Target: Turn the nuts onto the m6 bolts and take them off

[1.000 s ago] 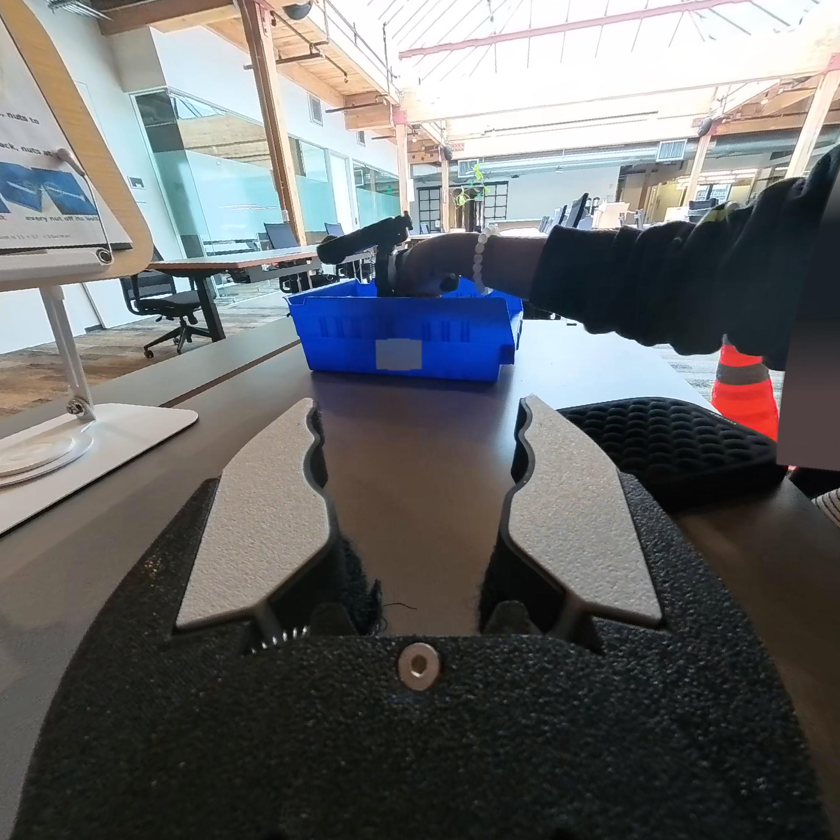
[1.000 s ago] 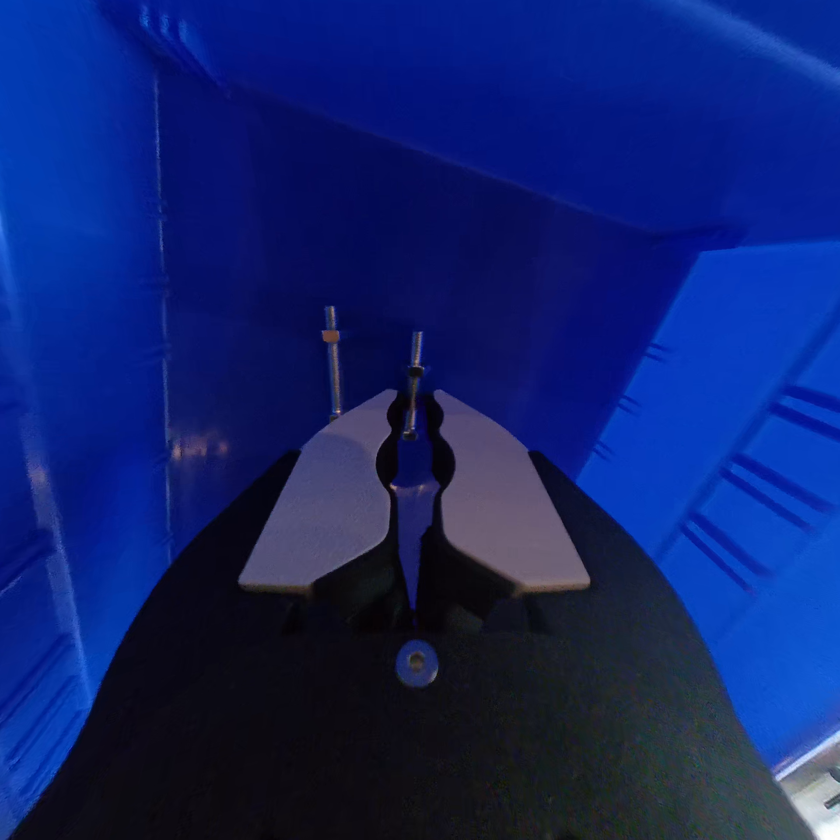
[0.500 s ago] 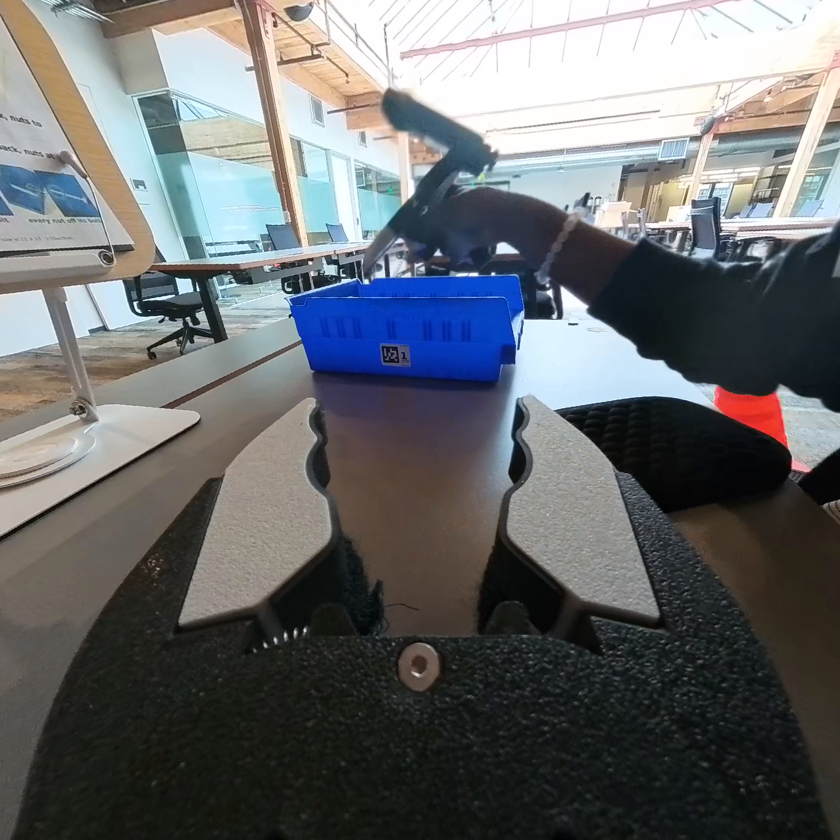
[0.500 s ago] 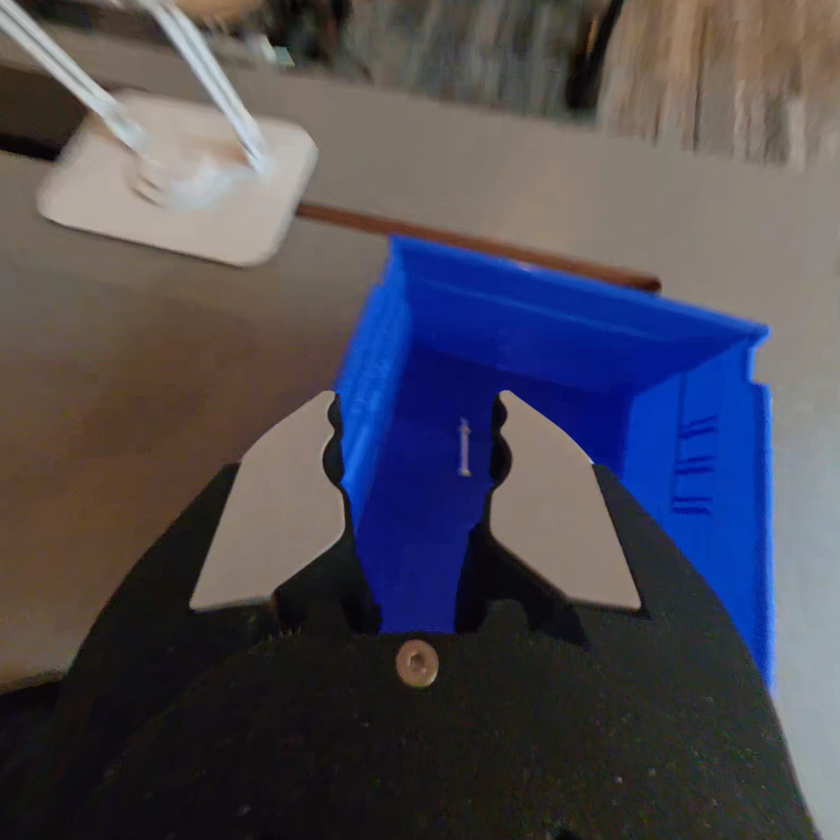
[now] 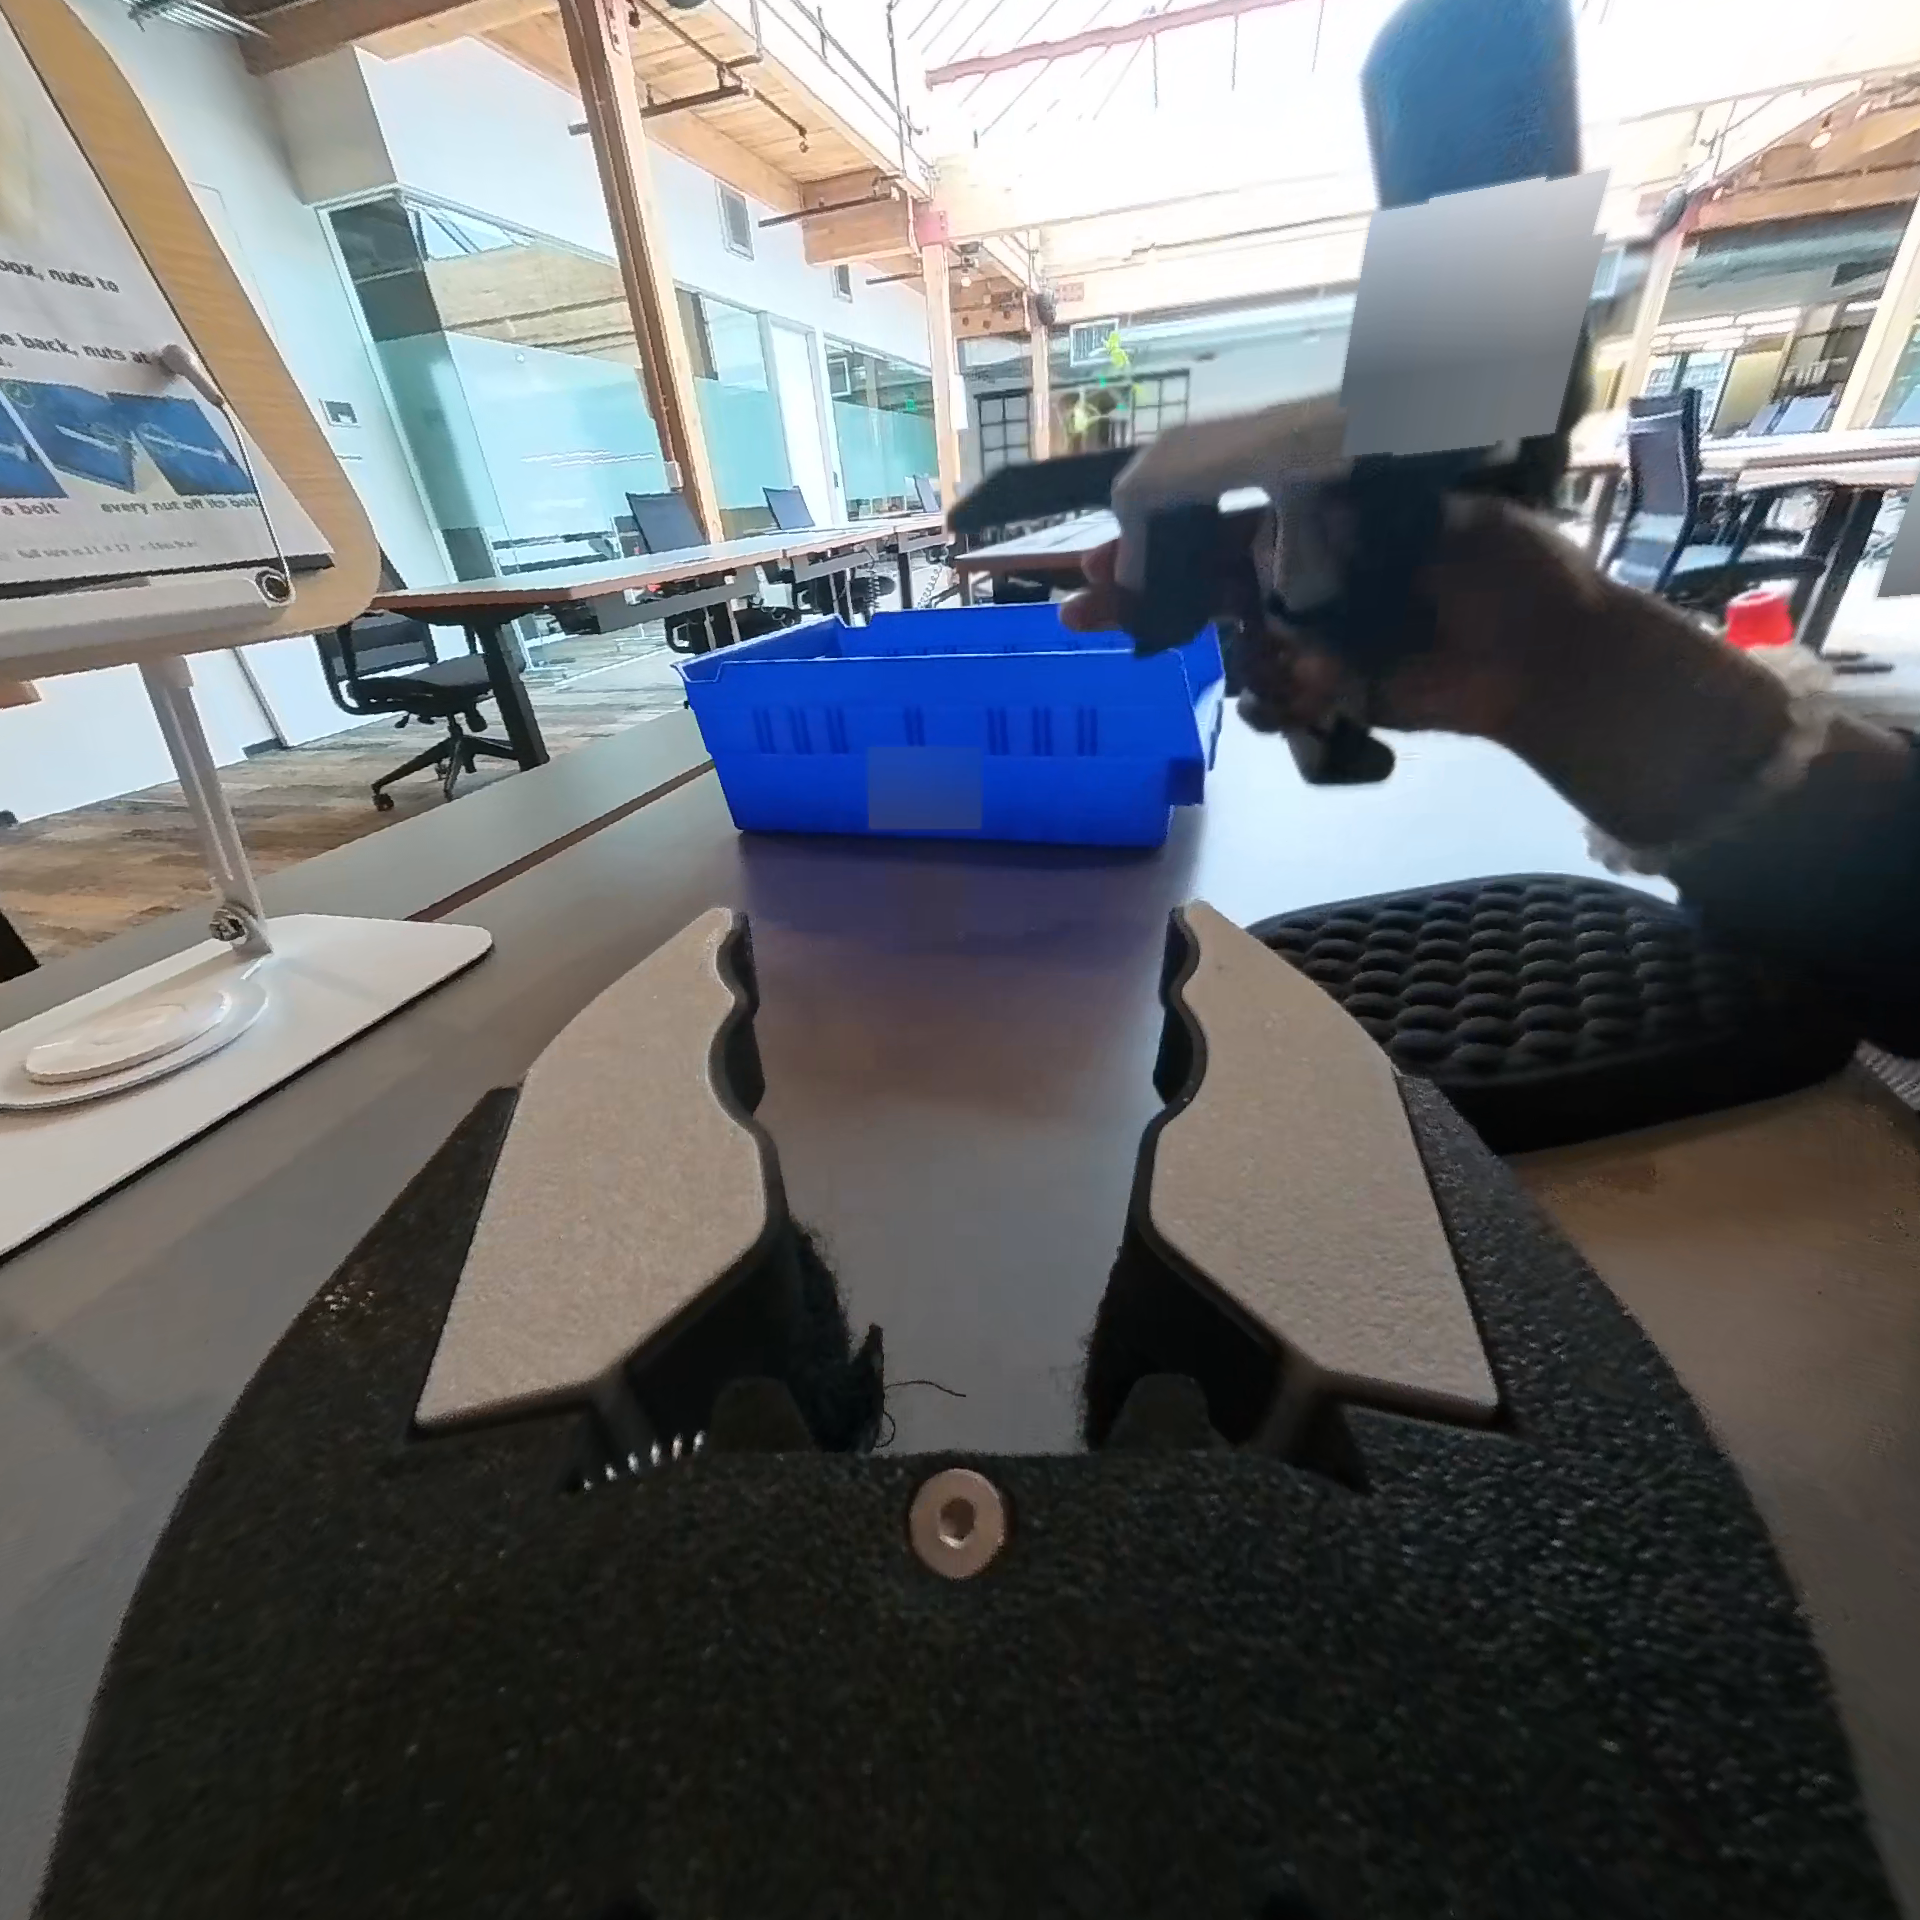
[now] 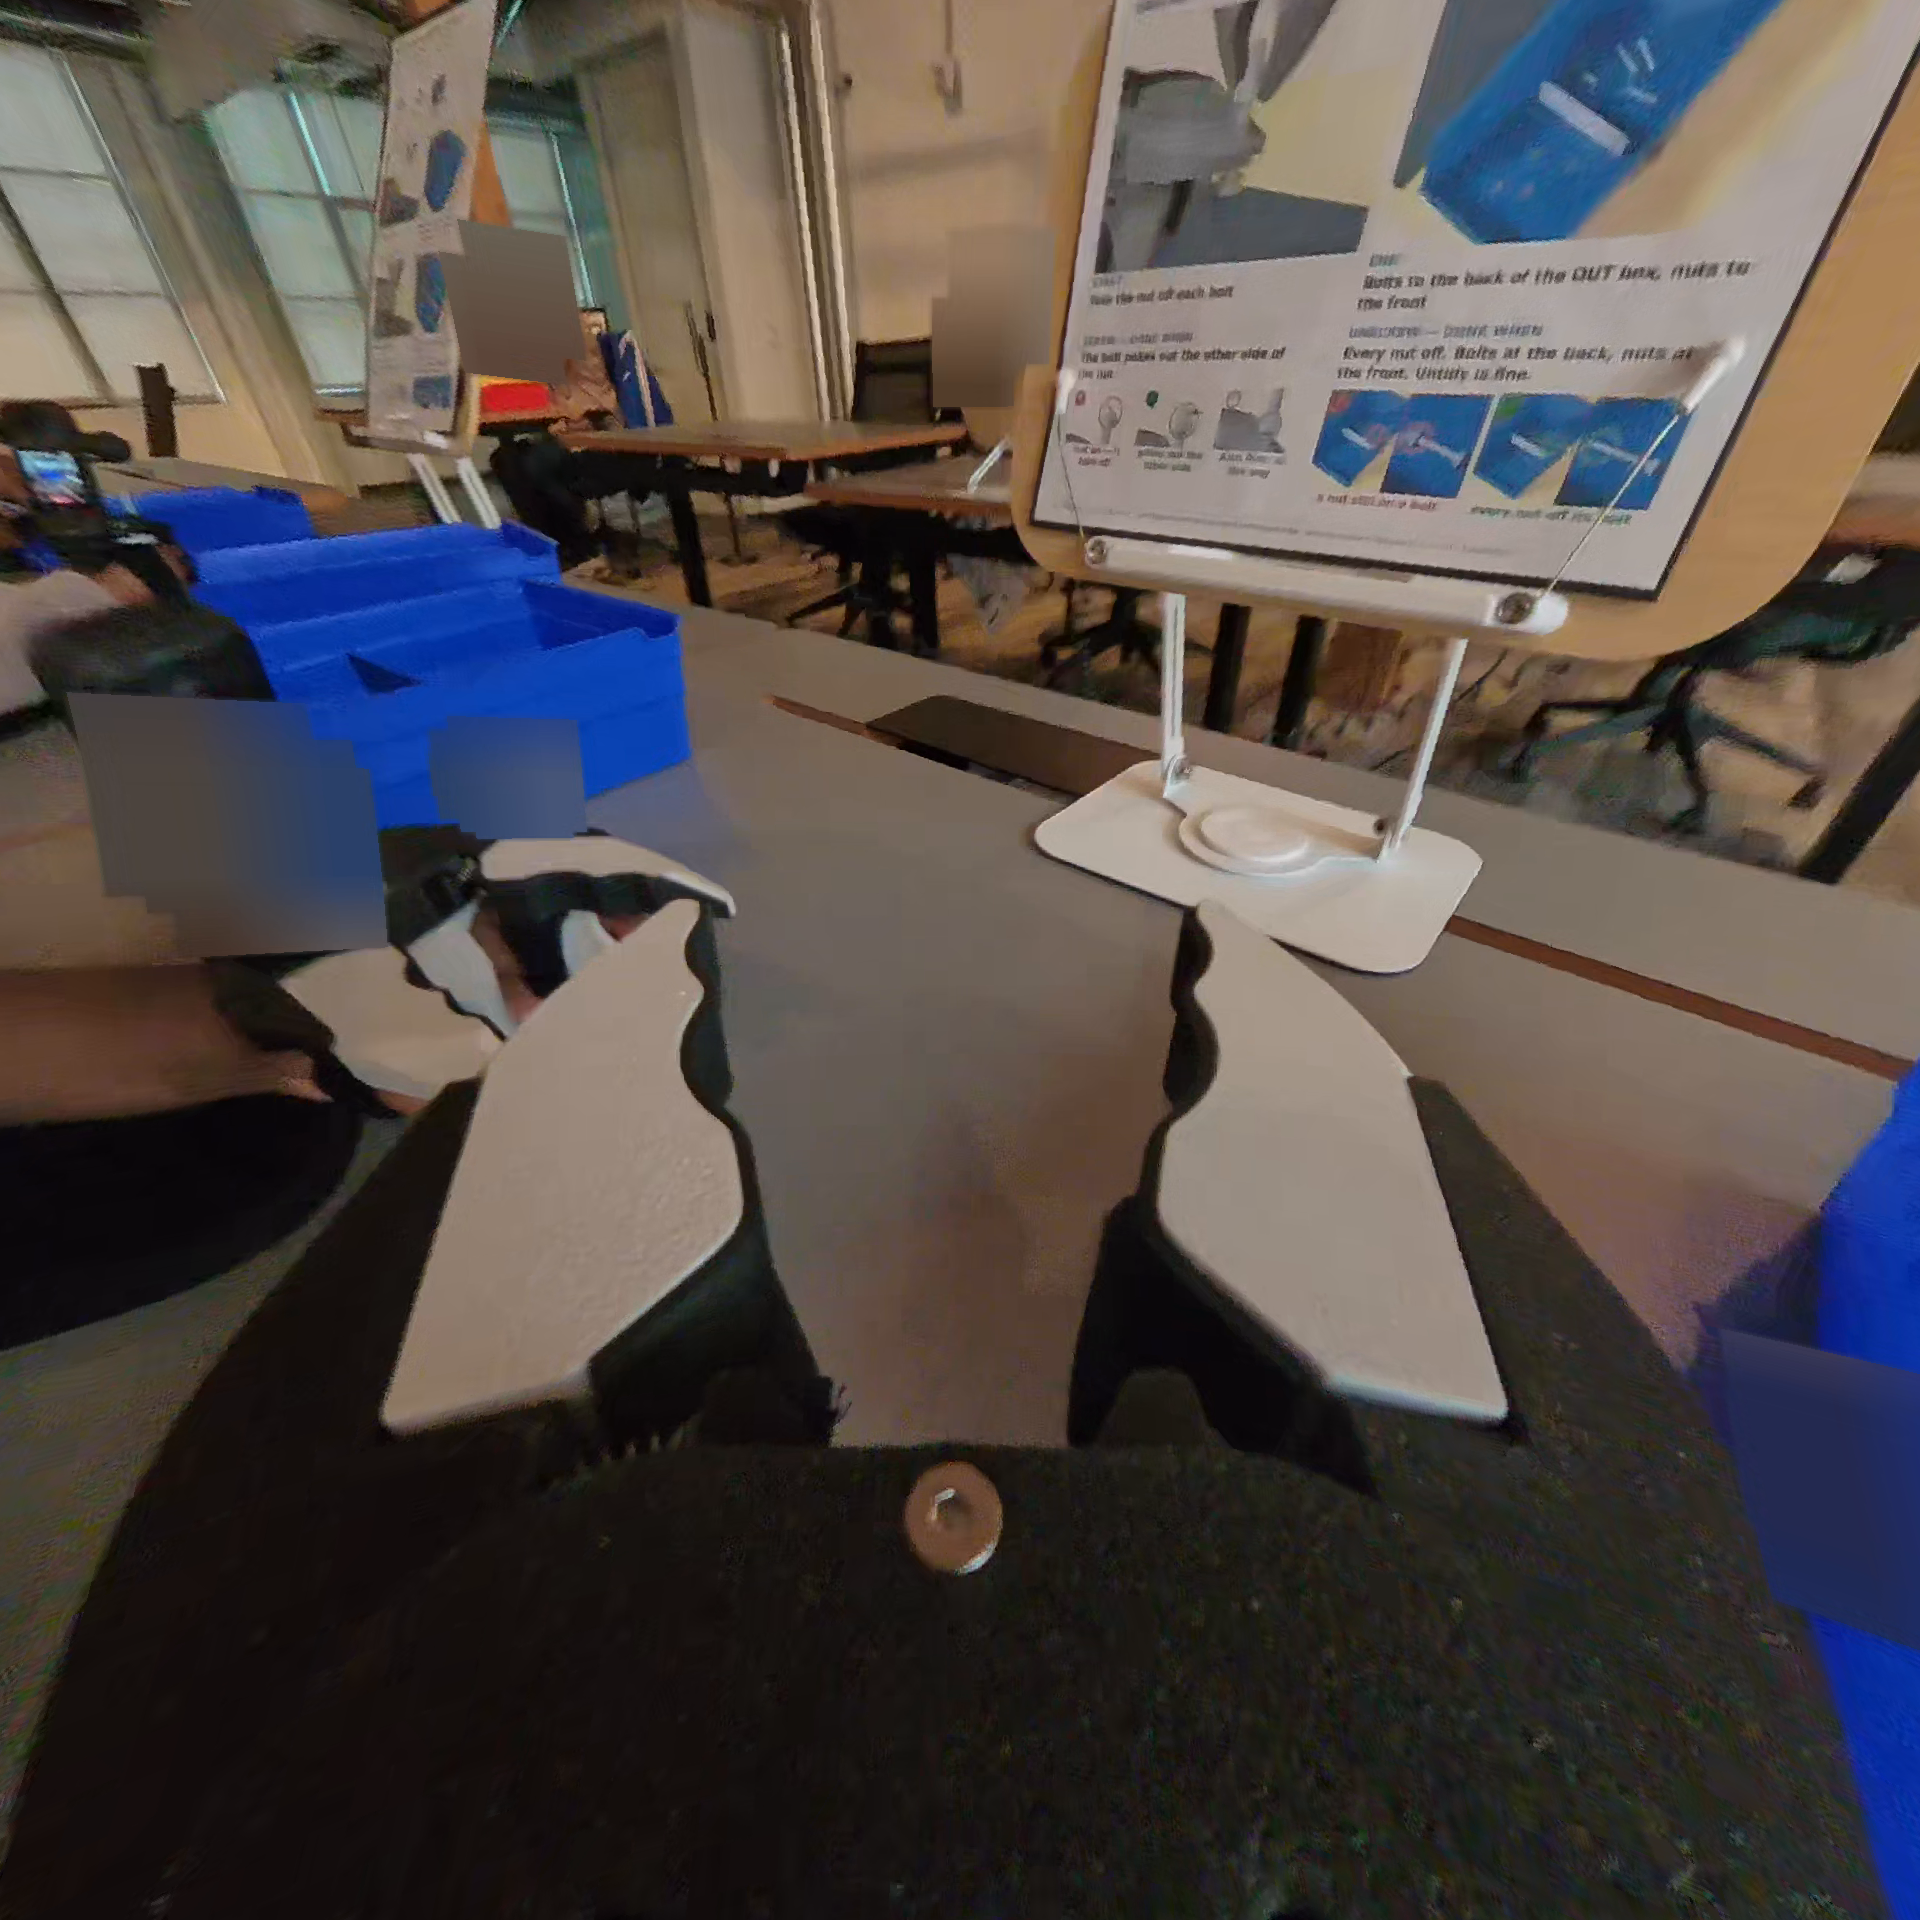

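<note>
In the left wrist view, the left gripper is seen low over the dark table, its two grey fingers spread wide with only bare tabletop between them; nothing is grasped. Farther off, straight ahead, a blue bin stands on the table. No bolts or nuts can be made out from this angle, since the bin's inside is hidden by its near wall. Above and just right of the bin, the right gripper is held in the air by a hand, blurred; its fingertips cannot be judged here. A black dimpled pad lies near on the right, and a white stand carrying an instruction sheet is placed on the left.

In the right wrist view, the right gripper is shown released, its fingers well apart over the grey table, with nothing between them. The left gripper is partly seen at the left, behind the near finger. The white stand's base rests beyond the right fingertip, with the sheet above it. Several blue bins are grouped at the far left, and a blue bin's edge appears at the right border. No bolt or nut is visible.
</note>
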A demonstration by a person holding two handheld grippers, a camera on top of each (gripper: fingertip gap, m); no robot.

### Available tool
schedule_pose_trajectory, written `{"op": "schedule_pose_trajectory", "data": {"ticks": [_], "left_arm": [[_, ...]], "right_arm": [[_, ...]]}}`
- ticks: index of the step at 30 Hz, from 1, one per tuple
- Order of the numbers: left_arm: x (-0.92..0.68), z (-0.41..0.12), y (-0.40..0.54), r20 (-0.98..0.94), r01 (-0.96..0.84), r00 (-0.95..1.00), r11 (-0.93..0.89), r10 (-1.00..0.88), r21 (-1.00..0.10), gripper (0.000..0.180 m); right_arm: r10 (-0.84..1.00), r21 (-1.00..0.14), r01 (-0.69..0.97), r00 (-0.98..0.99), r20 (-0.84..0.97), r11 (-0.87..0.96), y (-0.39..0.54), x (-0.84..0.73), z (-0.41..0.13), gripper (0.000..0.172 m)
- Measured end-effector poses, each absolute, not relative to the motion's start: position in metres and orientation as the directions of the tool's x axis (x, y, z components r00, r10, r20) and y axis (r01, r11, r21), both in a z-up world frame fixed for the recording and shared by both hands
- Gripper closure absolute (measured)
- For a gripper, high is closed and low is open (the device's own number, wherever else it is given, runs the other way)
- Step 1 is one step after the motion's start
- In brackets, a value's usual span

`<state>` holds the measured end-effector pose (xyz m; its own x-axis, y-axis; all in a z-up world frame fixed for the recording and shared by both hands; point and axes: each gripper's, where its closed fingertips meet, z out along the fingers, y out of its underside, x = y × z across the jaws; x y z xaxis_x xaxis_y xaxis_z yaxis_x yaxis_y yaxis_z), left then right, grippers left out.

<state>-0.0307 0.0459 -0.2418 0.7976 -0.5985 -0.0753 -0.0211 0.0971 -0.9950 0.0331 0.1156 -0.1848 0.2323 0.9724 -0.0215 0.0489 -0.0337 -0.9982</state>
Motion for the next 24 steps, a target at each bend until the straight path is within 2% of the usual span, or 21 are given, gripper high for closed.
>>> {"op": "schedule_pose_trajectory", "data": {"ticks": [2,6,11,17,21,24], "left_arm": [[-0.033,-0.242,0.046,-0.083,-0.034,0.798,0.092,-0.597,-0.995,0.106],[-0.041,-0.236,0.044,-0.051,-0.009,0.795,0.072,-0.604,-0.997,0.105],[-0.074,-0.201,0.041,-0.069,-0.034,0.837,0.073,-0.543,-0.997,0.105],[-0.185,-0.135,0.024,-0.169,-0.171,0.939,0.02,-0.298,-0.985,0.104],[-0.279,-0.105,0.0,-0.174,-0.186,0.978,-0.105,-0.119,-0.977,0.113],[-0.34,-0.123,-0.019,-0.15,-0.159,0.987,-0.319,-0.052,-0.934,0.115]], "right_arm": [[0.963,-0.999,0.024,0.264,0.053,0.048,0.11,0.027,-0.201,0.095],[0.915,-0.961,0.181,0.309,0.259,0.211,0.118,0.03,-0.229,0.096],[0.946,-0.971,0.166,0.246,0.211,0.173,0.106,0.021,-0.237,0.099],[0.899,-0.92,0.261,0.253,0.358,0.293,0.105,0.022,-0.243,0.099],[0.902,-0.916,0.258,0.226,0.367,0.308,0.098,0.019,-0.244,0.1],[0.908,-0.919,0.258,0.221,0.356,0.298,0.097,0.018,-0.245,0.1]]}}
